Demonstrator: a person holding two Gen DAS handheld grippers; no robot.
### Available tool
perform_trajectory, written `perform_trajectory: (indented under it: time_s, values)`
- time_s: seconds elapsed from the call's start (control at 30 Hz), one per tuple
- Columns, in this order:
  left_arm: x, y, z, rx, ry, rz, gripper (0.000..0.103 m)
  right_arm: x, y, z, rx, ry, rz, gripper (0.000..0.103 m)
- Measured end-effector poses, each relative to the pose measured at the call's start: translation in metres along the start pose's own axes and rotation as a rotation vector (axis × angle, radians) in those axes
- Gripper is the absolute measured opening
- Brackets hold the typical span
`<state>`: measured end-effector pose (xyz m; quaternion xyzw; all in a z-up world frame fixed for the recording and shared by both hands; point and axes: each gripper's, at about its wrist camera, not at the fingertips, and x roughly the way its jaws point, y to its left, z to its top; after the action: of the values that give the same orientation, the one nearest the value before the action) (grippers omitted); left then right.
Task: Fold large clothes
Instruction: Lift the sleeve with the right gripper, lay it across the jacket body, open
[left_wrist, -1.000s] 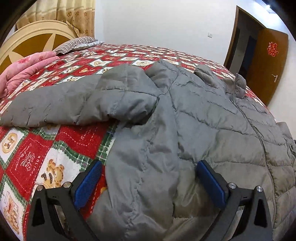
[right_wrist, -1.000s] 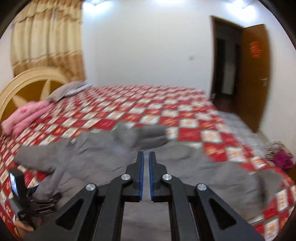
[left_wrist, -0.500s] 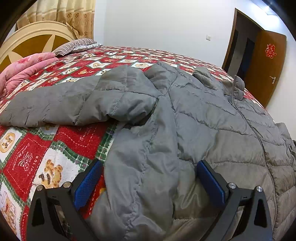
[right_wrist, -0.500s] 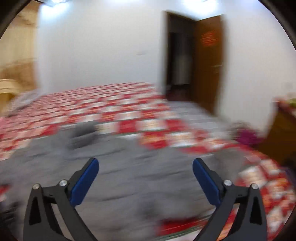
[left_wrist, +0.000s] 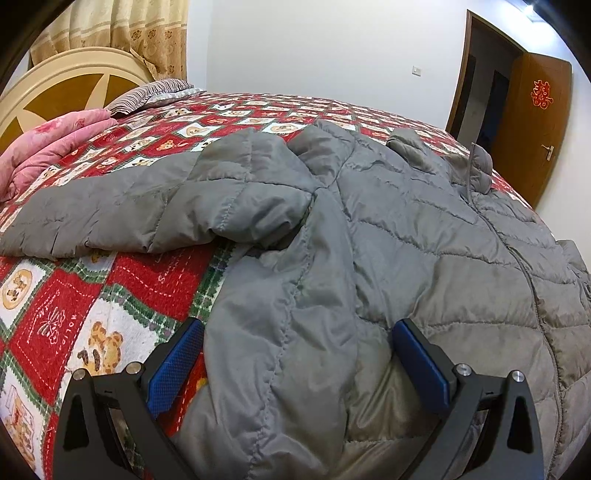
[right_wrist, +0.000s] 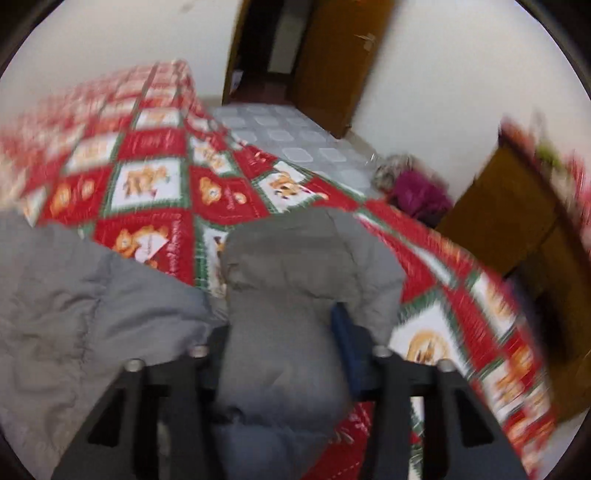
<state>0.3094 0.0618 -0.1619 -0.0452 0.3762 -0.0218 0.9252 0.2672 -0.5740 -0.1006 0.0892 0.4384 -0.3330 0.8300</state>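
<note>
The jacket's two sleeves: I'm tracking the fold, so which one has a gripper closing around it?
The sleeve in the right wrist view, lying between the right gripper jaws, which have just been closing. The other sleeve lies flat, beyond the open left gripper.

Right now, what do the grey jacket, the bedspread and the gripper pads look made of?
Grey jacket: thin synthetic shell, likely nylon or polyester, slight sheen, stitched quilt lines and puffy fill.
Bedspread: matte woven or terry-like cotton, going by its nubby printed bear squares; not certain.
Left gripper pads: blue rubbery facing with a dotted grip texture, on black rigid, probably plastic, fingers.
</note>
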Motion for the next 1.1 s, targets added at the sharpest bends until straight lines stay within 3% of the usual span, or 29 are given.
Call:
perform_trajectory:
  time_s: [0.03,0.07,0.1,0.2,0.27,0.43,0.6,0.77,0.83,0.9,0.93,0.97,1.1]
  values:
    - [0.000,0.000,0.000,0.000,0.000,0.000,0.102,-0.004,-0.013,-0.002,0.071,-0.014,0.045,0.022]
    - [0.000,0.000,0.000,0.001,0.000,0.001,0.102,-0.011,-0.026,-0.007,0.134,-0.024,0.089,0.017]
    - [0.000,0.000,0.000,0.001,0.001,0.001,0.102,-0.017,-0.045,-0.012,0.263,-0.046,0.184,0.015]
    - [0.000,0.000,0.000,0.001,0.001,0.001,0.102,-0.034,-0.068,-0.019,0.472,-0.088,0.339,0.014]
    - [0.000,0.000,0.000,0.000,0.000,0.000,0.102,-0.052,-0.059,-0.013,0.484,-0.123,0.393,0.013]
    - [0.000,0.000,0.000,-0.001,-0.001,-0.001,0.102,-0.126,0.006,0.001,0.358,-0.241,0.596,0.014]
    - [0.000,0.000,0.000,-0.002,-0.002,-0.002,0.102,-0.210,0.126,0.000,0.089,-0.331,0.807,0.014]
    - [0.000,0.000,0.000,-0.002,-0.002,-0.001,0.102,-0.225,0.257,-0.043,-0.220,-0.287,0.865,0.015]
    - [0.000,0.000,0.000,-0.002,-0.003,-0.004,0.102,-0.212,0.301,-0.064,-0.316,-0.241,0.830,0.018]
    - [0.001,0.000,0.000,-0.003,-0.005,-0.008,0.102,-0.195,0.335,-0.084,-0.418,-0.183,0.720,0.042]
    - [0.001,-0.001,0.001,-0.004,-0.005,-0.009,0.102,-0.182,0.345,-0.092,-0.453,-0.144,0.659,0.072]
    - [0.001,-0.001,0.000,-0.004,-0.006,-0.010,0.102,-0.176,0.350,-0.098,-0.461,-0.120,0.637,0.079]
    - [0.001,0.000,0.000,-0.009,-0.012,-0.019,0.102,-0.181,0.297,-0.084,-0.288,-0.154,0.741,0.080]
